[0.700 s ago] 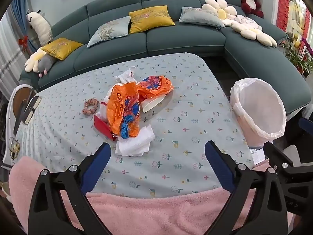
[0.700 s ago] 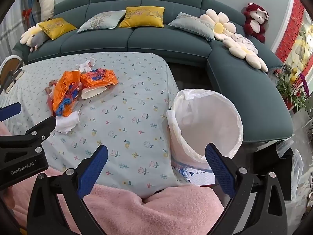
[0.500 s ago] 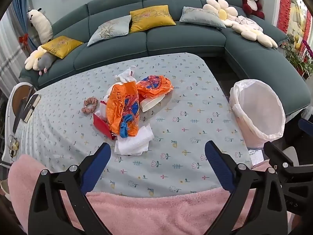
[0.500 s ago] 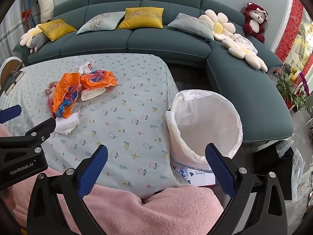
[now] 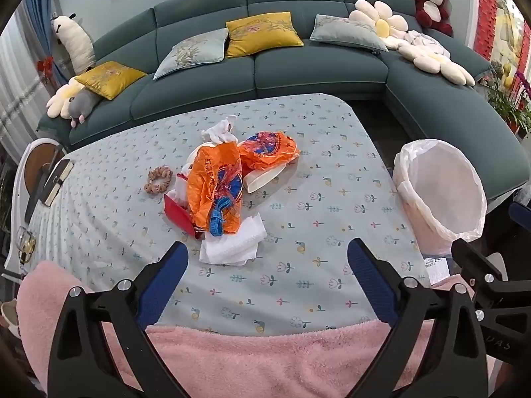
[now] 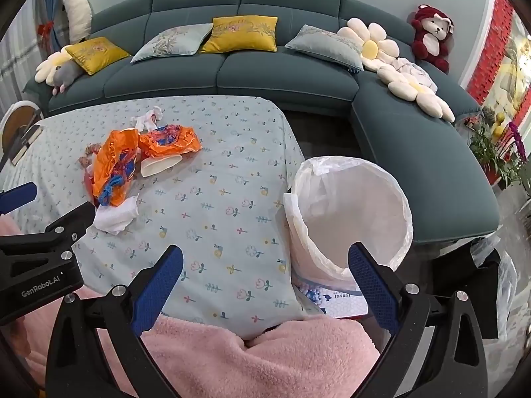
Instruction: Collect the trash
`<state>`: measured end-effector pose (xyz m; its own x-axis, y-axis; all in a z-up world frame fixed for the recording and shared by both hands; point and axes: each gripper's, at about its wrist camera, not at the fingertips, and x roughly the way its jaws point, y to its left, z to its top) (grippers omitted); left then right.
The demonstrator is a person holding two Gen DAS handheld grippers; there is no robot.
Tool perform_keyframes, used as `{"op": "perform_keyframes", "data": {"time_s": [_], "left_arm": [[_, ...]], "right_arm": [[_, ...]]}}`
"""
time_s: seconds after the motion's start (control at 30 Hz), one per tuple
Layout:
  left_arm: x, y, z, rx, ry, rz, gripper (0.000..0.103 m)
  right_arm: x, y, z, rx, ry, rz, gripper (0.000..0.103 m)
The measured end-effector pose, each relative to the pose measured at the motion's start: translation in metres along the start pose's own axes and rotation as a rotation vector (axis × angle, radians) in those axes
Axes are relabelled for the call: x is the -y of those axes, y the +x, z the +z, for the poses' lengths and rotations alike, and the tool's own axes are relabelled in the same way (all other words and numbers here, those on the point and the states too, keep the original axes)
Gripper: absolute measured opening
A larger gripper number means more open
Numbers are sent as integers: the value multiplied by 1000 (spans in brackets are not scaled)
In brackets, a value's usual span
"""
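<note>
A pile of trash lies mid-table: an orange plastic bag [image 5: 214, 189], a second orange bag [image 5: 268, 152] over a white paper cup [image 5: 262, 179], a crumpled white tissue [image 5: 232, 245], a red packet [image 5: 177, 214] and a white wad [image 5: 219, 131]. The pile also shows in the right wrist view [image 6: 116, 169]. A bin lined with a white bag [image 5: 441, 192] [image 6: 351, 215] stands off the table's right edge. My left gripper [image 5: 267, 258] is open and empty, near the tissue. My right gripper [image 6: 265, 262] is open and empty, between table edge and bin.
The table [image 5: 332, 225] has a flowered light-blue cloth. A scrunchie [image 5: 157, 179] lies left of the pile; a book [image 5: 56, 179] sits at the far left. A pink blanket [image 5: 265, 358] is in the foreground. A teal sofa [image 5: 298, 66] wraps behind and right.
Both views have shifted very slightly; the trash pile and bin sit almost where they were. Both grippers stay open and empty.
</note>
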<state>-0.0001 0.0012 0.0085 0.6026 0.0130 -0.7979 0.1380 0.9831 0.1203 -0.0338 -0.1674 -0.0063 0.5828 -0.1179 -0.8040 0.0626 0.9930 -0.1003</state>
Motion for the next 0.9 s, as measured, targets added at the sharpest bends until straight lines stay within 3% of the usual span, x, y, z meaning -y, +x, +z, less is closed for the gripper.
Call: {"op": "perform_keyframes", "data": {"time_s": [0.9], "left_arm": [[-11, 2, -1, 4, -35, 30, 92]], "right_arm": [[-6, -6, 2, 29, -13, -7, 95]]}}
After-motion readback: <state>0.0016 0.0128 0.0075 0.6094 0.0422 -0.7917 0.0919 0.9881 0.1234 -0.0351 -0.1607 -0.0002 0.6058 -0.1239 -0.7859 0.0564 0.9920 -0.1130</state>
